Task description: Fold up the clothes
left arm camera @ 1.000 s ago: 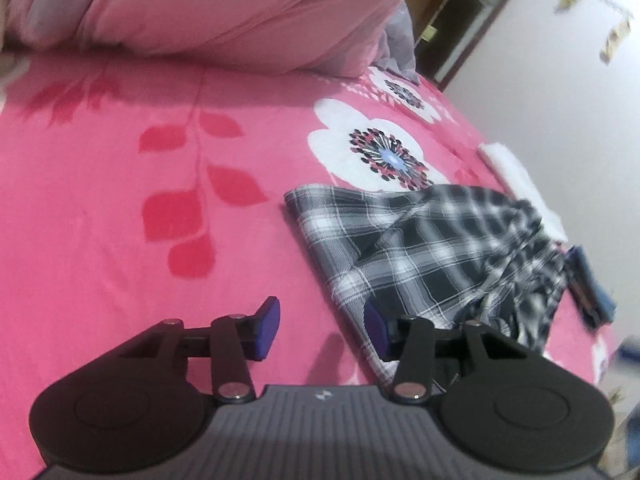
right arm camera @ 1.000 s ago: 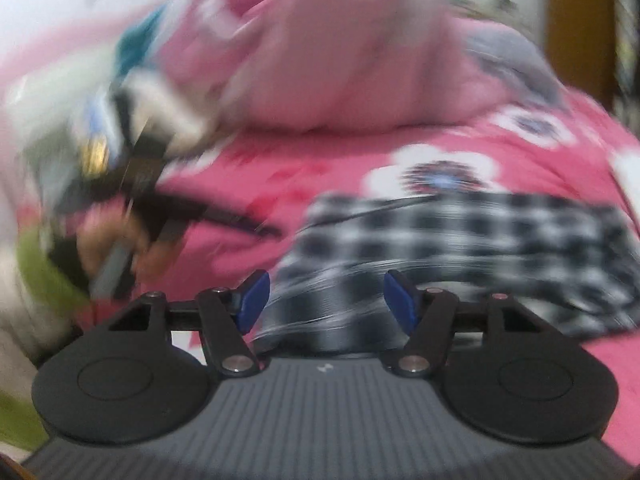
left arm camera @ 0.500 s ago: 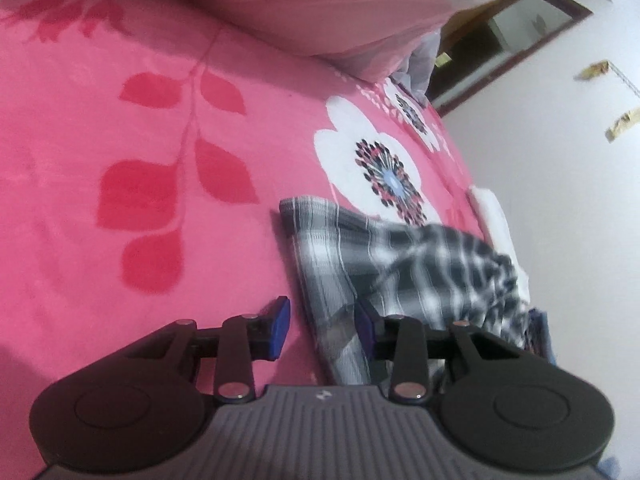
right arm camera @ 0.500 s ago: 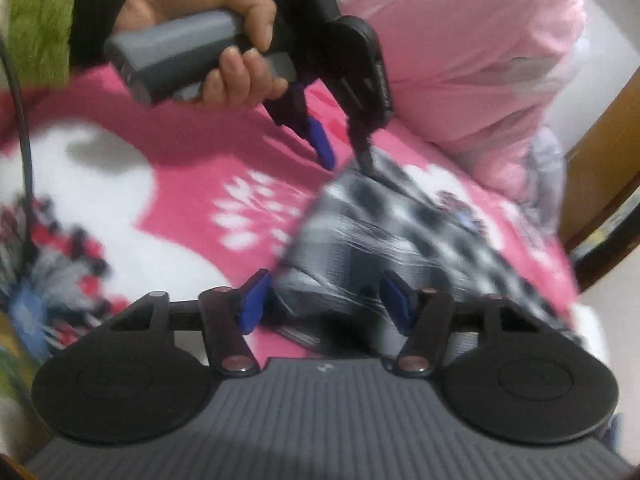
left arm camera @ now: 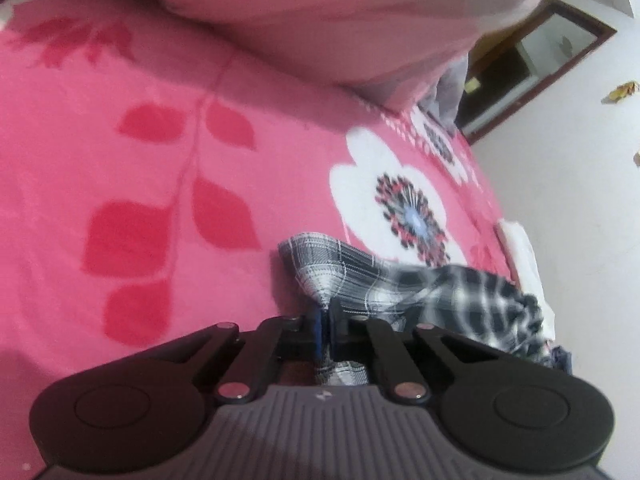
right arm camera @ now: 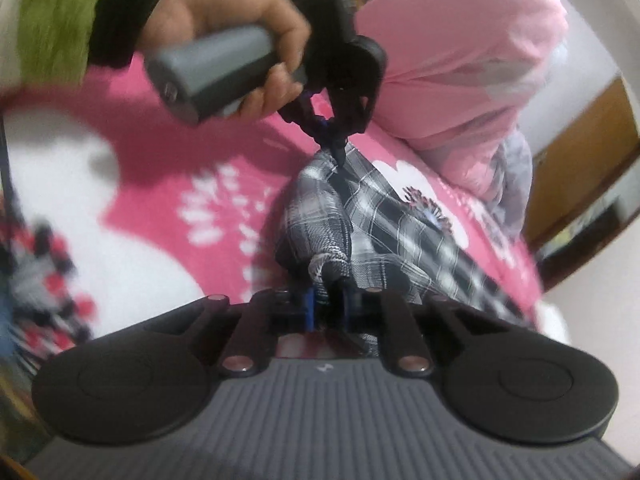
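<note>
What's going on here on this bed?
A person is folding a checked cloth on a pink flowered bedspread, using a hand-held gripper in each hand. The left gripper and the right gripper are each shut on an edge of the cloth, which is bunched between them. A pink pillow lies beyond.

Soft indoor light, motion blur, fisheye bending at edges.

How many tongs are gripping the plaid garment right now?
2. The left tongs pinch one corner of the plaid garment; the right tongs pinch the near corner. Both are shut on the cloth.
</note>
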`<state>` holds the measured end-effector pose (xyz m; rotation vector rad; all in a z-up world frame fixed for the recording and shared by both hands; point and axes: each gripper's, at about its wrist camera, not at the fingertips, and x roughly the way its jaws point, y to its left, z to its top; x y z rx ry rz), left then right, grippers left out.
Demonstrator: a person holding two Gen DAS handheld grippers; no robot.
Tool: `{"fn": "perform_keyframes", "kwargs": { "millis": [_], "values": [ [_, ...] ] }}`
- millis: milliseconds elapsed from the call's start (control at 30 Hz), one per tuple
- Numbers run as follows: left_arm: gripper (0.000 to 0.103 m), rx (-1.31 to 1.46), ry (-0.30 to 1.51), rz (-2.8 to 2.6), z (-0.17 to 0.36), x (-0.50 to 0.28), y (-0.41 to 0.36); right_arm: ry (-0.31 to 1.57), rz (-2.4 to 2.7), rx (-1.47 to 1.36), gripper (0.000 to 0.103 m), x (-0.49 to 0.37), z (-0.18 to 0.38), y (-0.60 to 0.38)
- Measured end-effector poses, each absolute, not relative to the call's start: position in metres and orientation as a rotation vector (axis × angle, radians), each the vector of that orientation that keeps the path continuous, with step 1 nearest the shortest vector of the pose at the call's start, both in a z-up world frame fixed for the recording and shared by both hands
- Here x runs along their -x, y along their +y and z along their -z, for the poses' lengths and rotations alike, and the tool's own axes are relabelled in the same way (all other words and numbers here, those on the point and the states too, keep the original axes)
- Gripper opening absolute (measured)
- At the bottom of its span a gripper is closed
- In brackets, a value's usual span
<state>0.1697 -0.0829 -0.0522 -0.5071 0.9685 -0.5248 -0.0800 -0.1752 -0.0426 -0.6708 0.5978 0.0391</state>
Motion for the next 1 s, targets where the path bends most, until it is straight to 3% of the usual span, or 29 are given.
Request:
{"fn": "perform_keyframes", "kwargs": {
  "millis": [200,400,567,700,800,833,867,933,1000],
  "values": [
    [0.003,0.491,0.952,0.534,0.040,-0.166,-0.055,0.625,-0.136,0.547,0.007,0.086,0.013,-0.156],
    [0.004,0.469,0.923,0.467,0.022,-0.157,0.036,0.630,-0.351,0.450,0.007,0.083,-0.003,-0.096],
    [0.004,0.438,0.913,0.323,0.015,-0.155,0.115,0.605,-0.570,0.360,0.007,0.068,0.000,-0.032],
    [0.005,0.374,0.944,0.289,0.032,-0.162,0.131,0.648,-0.623,0.251,0.010,0.041,0.020,-0.005],
    [0.016,0.331,0.934,0.281,0.041,-0.157,0.129,0.682,-0.642,0.103,0.020,0.031,0.030,-0.017],
    [0.025,0.324,0.918,0.278,0.041,-0.153,0.128,0.687,-0.652,0.046,0.026,0.032,0.028,-0.027],
    [0.045,0.314,0.908,0.273,0.037,-0.148,0.128,0.672,-0.643,0.010,0.034,0.036,0.025,-0.038],
    [0.066,0.297,0.879,0.250,0.028,-0.137,0.127,0.643,-0.626,-0.061,0.047,0.044,0.020,-0.061],
    [0.066,0.240,0.822,0.214,0.014,-0.119,0.125,0.602,-0.569,-0.095,0.048,0.055,0.013,-0.087]
  ]
}}
